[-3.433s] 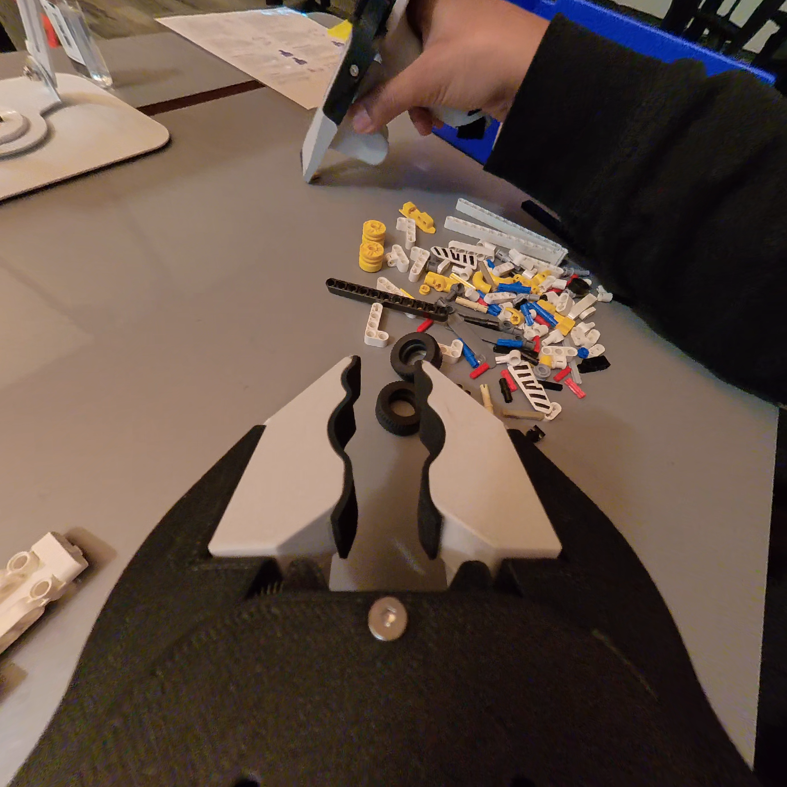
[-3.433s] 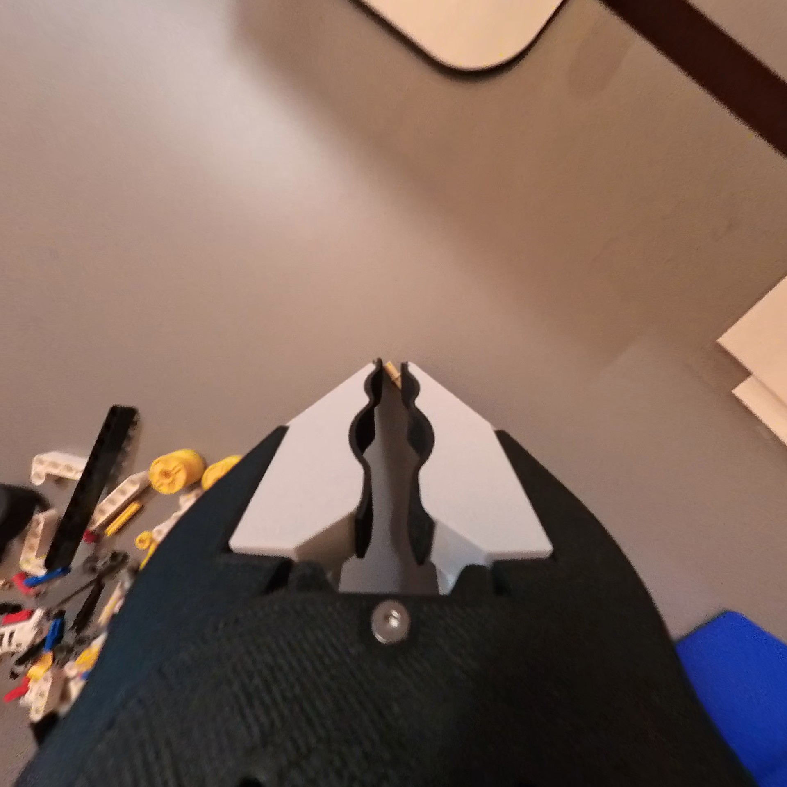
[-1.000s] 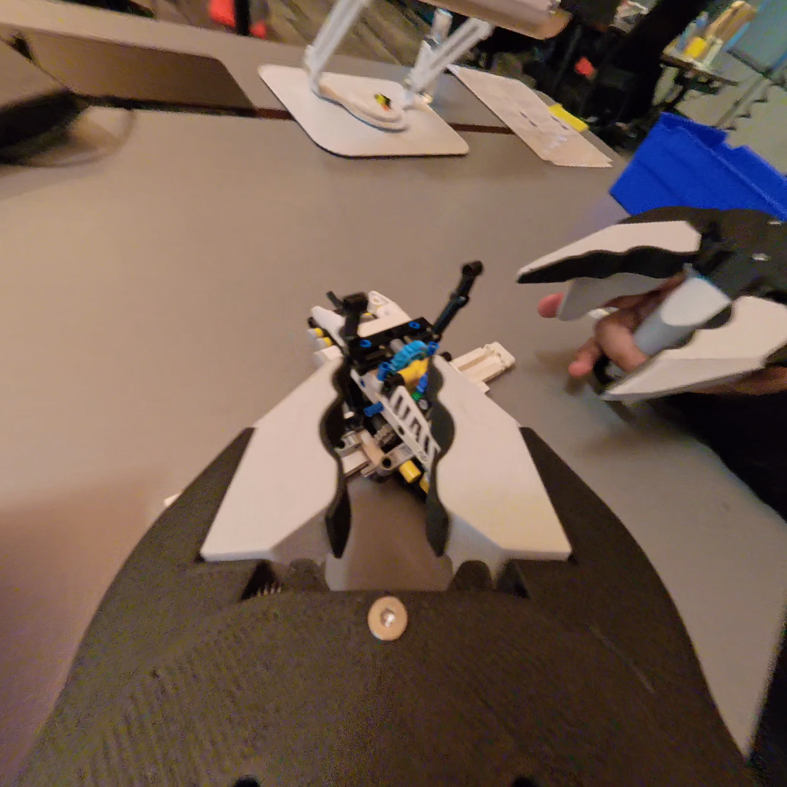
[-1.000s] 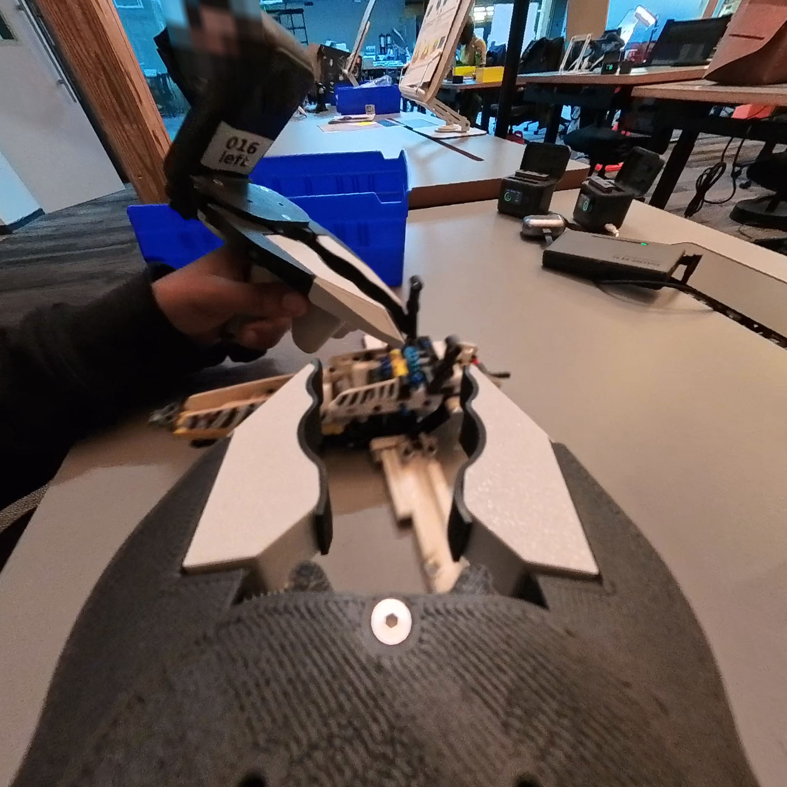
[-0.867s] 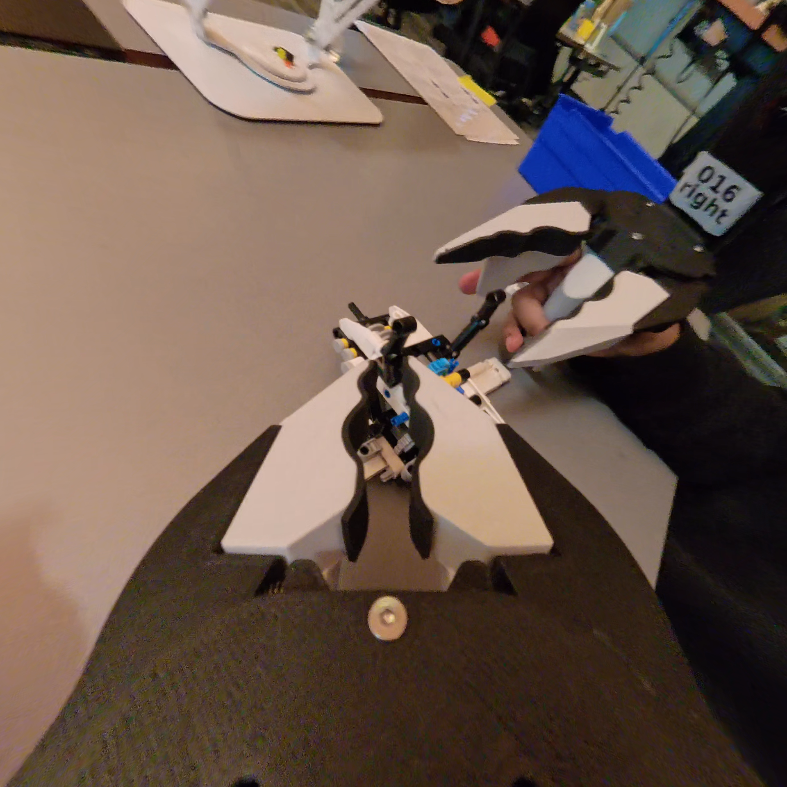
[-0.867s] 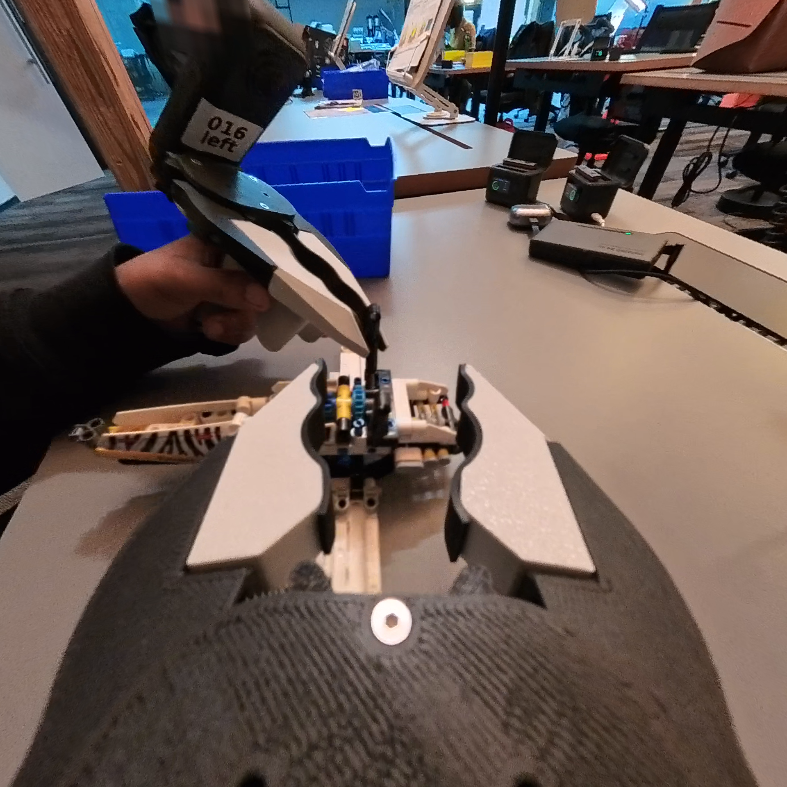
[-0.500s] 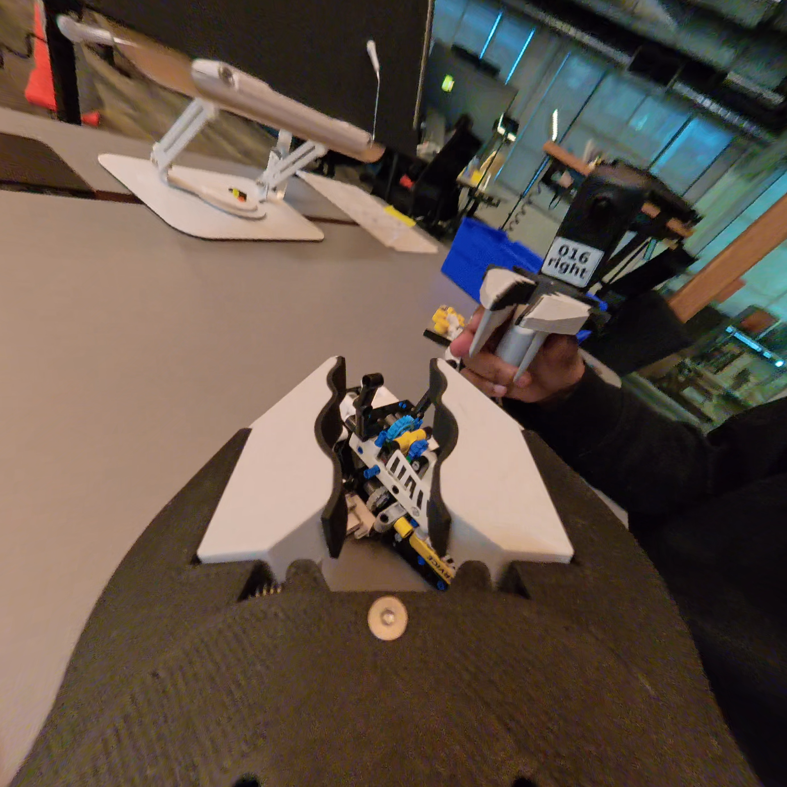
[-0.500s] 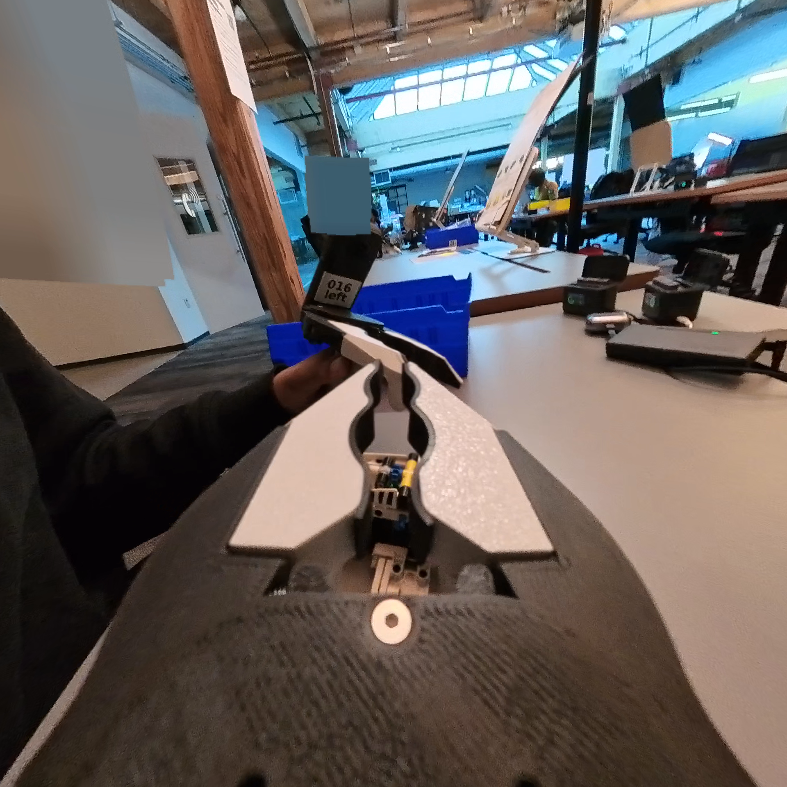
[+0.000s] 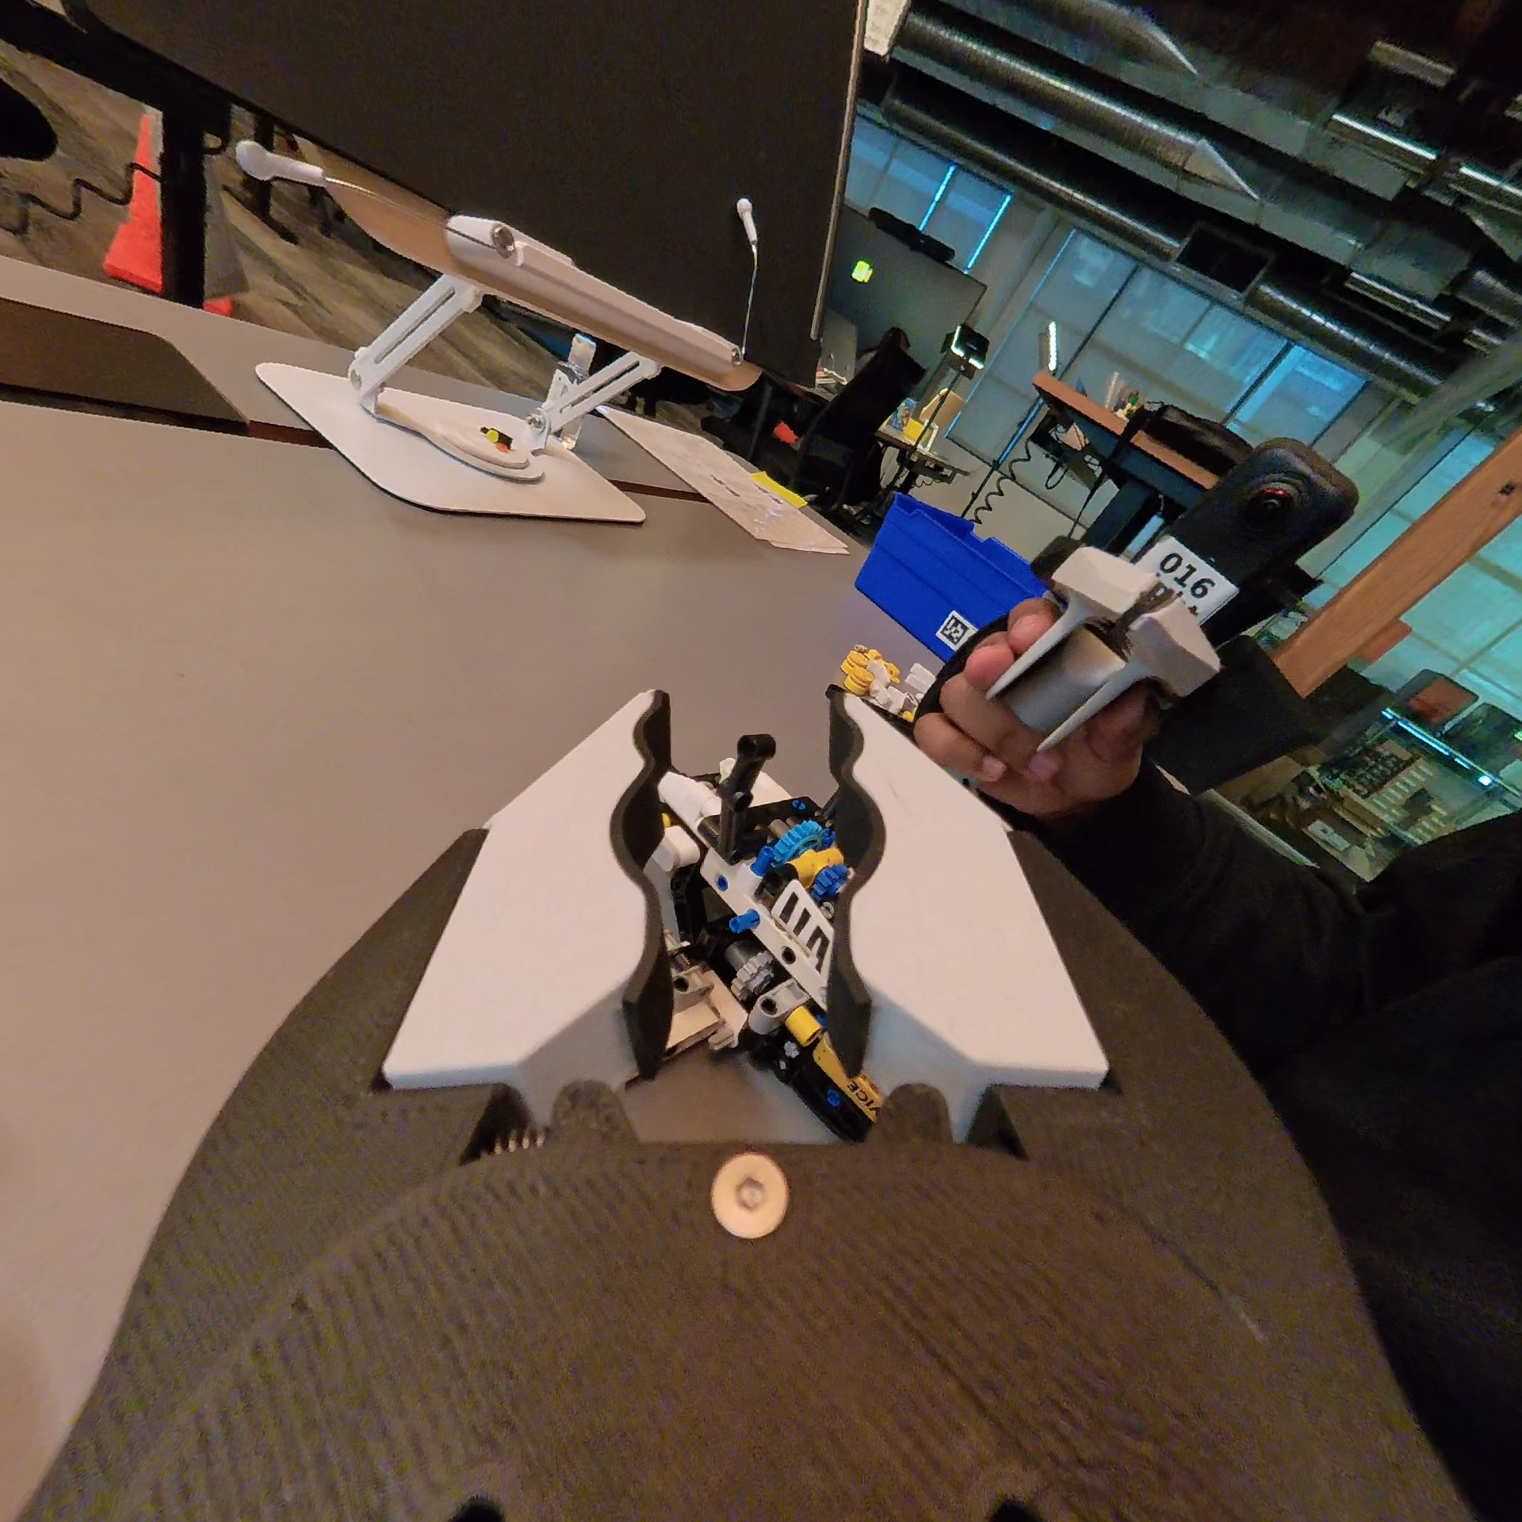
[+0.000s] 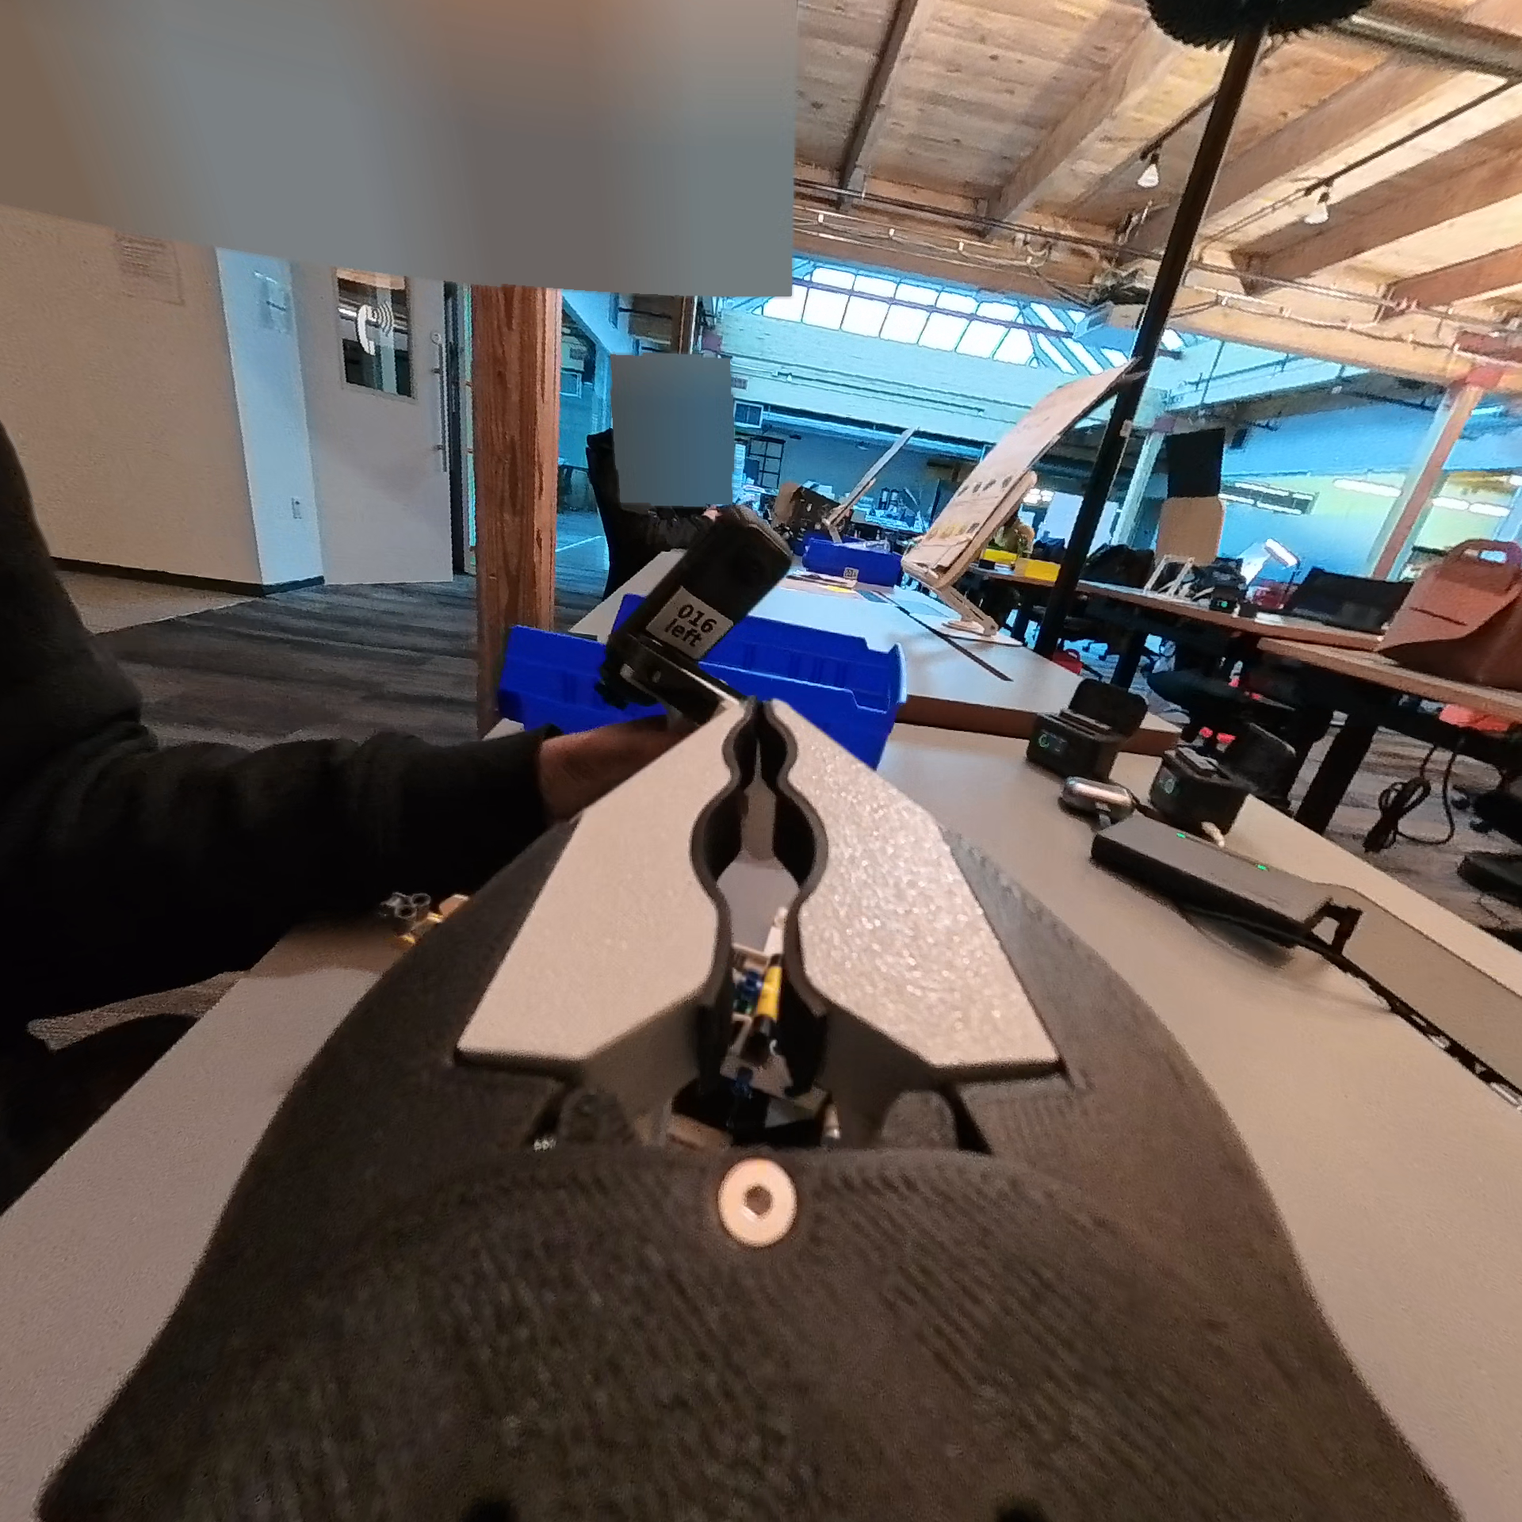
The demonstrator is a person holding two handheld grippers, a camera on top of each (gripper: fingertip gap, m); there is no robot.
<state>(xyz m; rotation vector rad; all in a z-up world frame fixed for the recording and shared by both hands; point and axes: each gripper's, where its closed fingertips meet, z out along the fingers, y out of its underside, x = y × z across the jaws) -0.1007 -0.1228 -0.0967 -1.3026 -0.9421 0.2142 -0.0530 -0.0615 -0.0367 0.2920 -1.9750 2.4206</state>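
My left gripper (image 9: 745,700) is shut on a small brick model (image 9: 774,898) of white, black, blue and yellow parts. The model sits deep between the black pads (image 9: 642,832), which press on its sides, and a black lever (image 9: 741,782) sticks up from it. My right gripper (image 10: 758,712) is shut, its pads meeting at the tips with nothing between them. Part of the model (image 10: 762,1001) shows below, through the gap at the finger roots. The right gripper also shows in the left wrist view (image 9: 1132,613), held in a hand to the right of the model.
A grey table (image 9: 329,659) carries a white stand (image 9: 461,445), a paper sheet (image 9: 725,494), a blue bin (image 9: 939,568) and a pile of loose bricks (image 9: 885,679). In the right wrist view a black flat box (image 10: 1202,881) with a cable and two chargers (image 10: 1079,733) lie at the right.
My right gripper stood wide open around the model, then drew back and shut with nothing in it. My left gripper kept the model and tilted up with it.
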